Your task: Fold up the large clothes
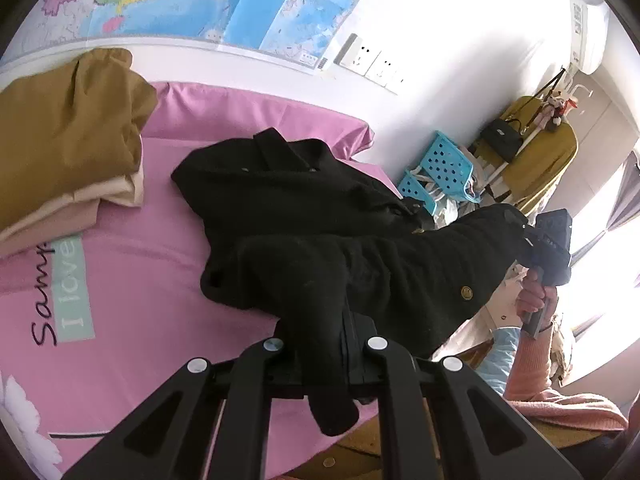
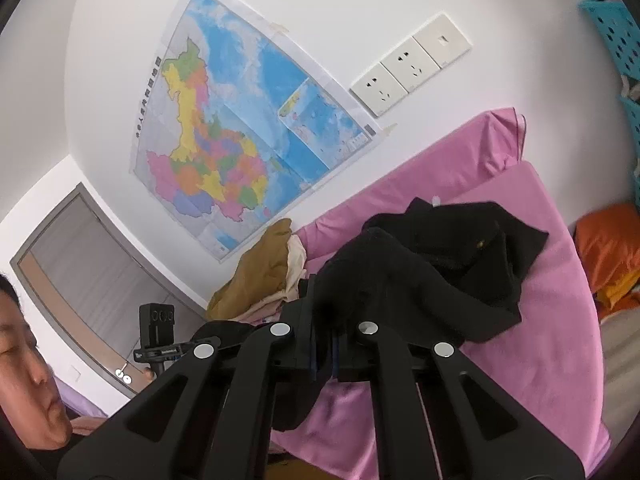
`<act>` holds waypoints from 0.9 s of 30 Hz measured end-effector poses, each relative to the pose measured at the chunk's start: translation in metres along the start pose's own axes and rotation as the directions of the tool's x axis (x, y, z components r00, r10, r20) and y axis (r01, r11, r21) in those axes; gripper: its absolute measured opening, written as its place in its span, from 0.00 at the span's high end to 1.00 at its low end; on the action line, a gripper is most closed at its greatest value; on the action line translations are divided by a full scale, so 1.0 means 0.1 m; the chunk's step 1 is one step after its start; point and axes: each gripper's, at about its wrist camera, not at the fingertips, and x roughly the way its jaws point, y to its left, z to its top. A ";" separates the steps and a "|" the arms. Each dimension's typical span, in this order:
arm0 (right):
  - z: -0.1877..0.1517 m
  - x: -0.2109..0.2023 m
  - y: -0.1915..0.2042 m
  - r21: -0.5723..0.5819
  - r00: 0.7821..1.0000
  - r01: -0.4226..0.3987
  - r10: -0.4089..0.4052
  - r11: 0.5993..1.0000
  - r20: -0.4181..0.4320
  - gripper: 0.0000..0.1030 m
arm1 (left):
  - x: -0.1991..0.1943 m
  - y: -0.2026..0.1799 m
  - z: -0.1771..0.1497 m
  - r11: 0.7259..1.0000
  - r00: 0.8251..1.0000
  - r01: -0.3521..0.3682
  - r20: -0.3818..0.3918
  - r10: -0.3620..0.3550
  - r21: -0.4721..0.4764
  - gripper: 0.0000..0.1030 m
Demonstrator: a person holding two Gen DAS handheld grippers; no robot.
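A black coat (image 1: 320,216) with brass buttons lies bunched on the pink bed sheet (image 1: 120,280), partly lifted. My left gripper (image 1: 320,332) is shut on a fold of the coat at its near edge; cloth hangs down between the fingers. My right gripper (image 2: 324,320) is shut on another edge of the coat (image 2: 440,264) and holds it raised above the sheet (image 2: 540,340). In the left wrist view the right gripper (image 1: 520,232) shows at the coat's right end, held by a hand in a pink sleeve.
A stack of folded clothes, mustard on top (image 1: 64,128), sits at the bed's far left; it also shows in the right wrist view (image 2: 260,272). Blue baskets (image 1: 440,172) and a rack with bags stand beyond the bed. A map (image 2: 240,140) hangs on the wall.
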 end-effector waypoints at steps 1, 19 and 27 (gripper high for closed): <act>0.02 0.01 0.00 -0.002 1.000 -0.004 0.004 1.000 0.001 0.96 | 0.00 0.00 0.04 1.000 1.000 0.000 0.000 0.000 0.001 0.90; 0.50 0.26 -0.09 0.043 0.999 0.022 -0.023 0.999 0.034 0.96 | 0.06 -0.02 0.62 0.996 0.997 -0.076 0.014 0.075 0.042 0.90; 0.68 0.40 -0.24 0.083 0.998 0.047 -0.050 0.995 0.035 0.96 | 0.19 0.03 0.89 0.995 0.996 -0.094 -0.001 0.094 0.042 0.90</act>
